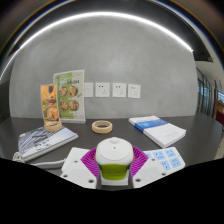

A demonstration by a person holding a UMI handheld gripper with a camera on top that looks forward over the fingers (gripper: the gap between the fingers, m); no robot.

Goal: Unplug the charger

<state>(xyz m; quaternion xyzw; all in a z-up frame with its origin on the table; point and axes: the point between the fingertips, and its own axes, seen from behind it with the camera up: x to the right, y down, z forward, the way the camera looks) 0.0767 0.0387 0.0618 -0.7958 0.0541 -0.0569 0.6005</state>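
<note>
Between the claw's (113,168) pink fingers (88,162), clenched against its sides, sits the white charger (113,152), plugged into the white power strip (120,165) lying crosswise on the dark worktop (110,135), tape roll (102,126) and wall sockets (118,90) beyond.

A grey wall (150,60) with sockets (118,90) rises behind a dark table (195,115).

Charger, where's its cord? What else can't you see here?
- Charger, gripper view: no cord shows; its lower part is hidden behind the fingers, which press on it.
- Power strip: the middle is covered by the charger and fingers.
- Signs: print too small to read.
- Wall sockets: too small to tell details.
</note>
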